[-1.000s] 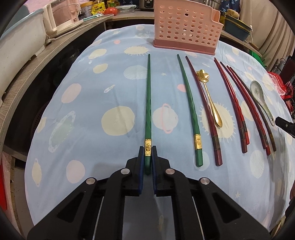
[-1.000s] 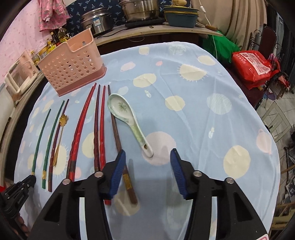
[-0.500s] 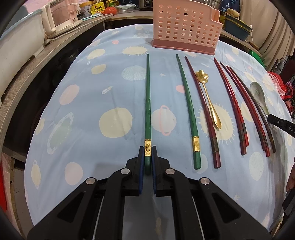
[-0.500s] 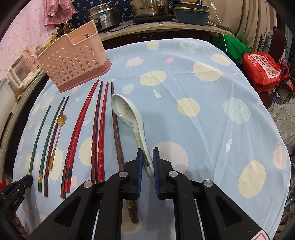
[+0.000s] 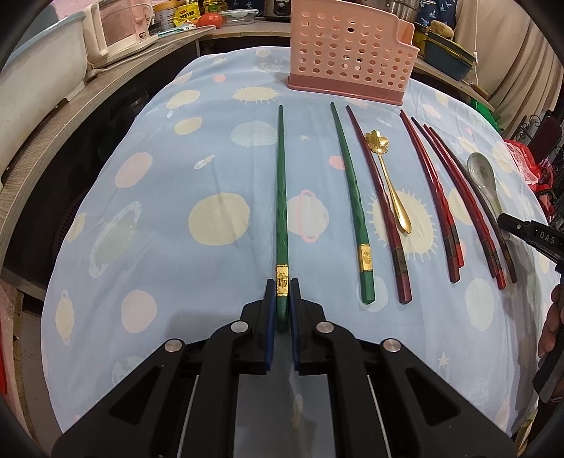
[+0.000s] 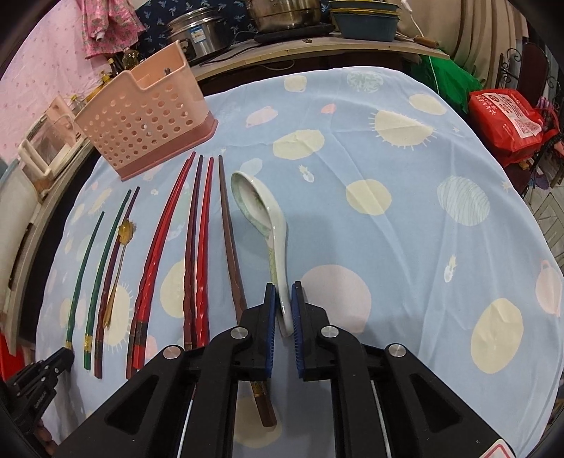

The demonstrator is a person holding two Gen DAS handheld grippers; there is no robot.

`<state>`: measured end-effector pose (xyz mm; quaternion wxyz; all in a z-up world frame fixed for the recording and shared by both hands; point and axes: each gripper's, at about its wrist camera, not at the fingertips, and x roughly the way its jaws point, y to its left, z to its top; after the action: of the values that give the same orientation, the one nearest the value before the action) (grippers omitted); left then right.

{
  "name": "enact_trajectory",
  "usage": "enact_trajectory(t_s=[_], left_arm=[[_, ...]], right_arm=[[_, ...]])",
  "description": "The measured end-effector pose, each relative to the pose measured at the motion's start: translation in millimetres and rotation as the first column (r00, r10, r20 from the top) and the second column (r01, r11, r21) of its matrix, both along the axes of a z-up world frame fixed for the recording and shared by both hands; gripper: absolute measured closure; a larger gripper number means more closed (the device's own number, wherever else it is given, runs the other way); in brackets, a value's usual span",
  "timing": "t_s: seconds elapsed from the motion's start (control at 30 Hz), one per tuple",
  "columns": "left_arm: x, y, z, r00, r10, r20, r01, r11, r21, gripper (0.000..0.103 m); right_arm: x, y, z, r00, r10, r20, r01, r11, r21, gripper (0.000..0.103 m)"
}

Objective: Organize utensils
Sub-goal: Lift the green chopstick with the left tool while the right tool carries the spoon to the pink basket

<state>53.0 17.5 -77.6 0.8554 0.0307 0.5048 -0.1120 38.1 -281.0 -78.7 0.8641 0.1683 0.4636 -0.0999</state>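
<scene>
My left gripper (image 5: 282,287) is shut on the thick end of a green chopstick (image 5: 281,197) that lies pointing at the pink perforated utensil basket (image 5: 349,53). My right gripper (image 6: 283,292) is shut on the handle of a white ceramic soup spoon (image 6: 261,211), bowl pointing away. A second green chopstick (image 5: 352,208), several red and dark chopsticks (image 5: 437,197) and a gold flower spoon (image 5: 387,176) lie in a row on the blue patterned tablecloth (image 5: 176,218). The basket also shows in the right wrist view (image 6: 144,112).
A counter with appliances (image 5: 116,24) runs along the left and back. Pots (image 6: 282,14) and a blue bowl (image 6: 366,21) stand behind the table. A red bag (image 6: 507,119) sits off the right edge.
My right gripper closed from wide open onto the soup spoon's handle. My left gripper stayed shut on the green chopstick with little movement.
</scene>
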Motion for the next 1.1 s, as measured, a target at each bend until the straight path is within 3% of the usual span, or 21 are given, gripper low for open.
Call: enact_trajectory(t_s=[0.2,0.4,0.73,1.1], left_arm=[[-5,6,6,1.0,0.004,0.002,-0.004,1.0,-0.024,0.096],[-16,17,32,0.999,0.006,0.042,-0.004,0.998,-0.062,0.096],[-19,24,106,0.986,0.002,0.168,0.017,0.994,-0.112,0.096],[19,18,193,0.947,-0.02,0.321,0.062,0.991,-0.122,0.096]], right_arm=[[-9,9,7,1.0,0.018,0.007,-0.018,1.0,-0.008,0.095],[-38,15,43,0.998,0.009,0.063,-0.008,1.0,-0.018,0.095],[-56,10,104,0.986,-0.013,0.167,0.017,1.0,-0.023,0.096],[-23,11,161,0.967,0.032,0.253,-0.015,0.997,-0.069,0.096]])
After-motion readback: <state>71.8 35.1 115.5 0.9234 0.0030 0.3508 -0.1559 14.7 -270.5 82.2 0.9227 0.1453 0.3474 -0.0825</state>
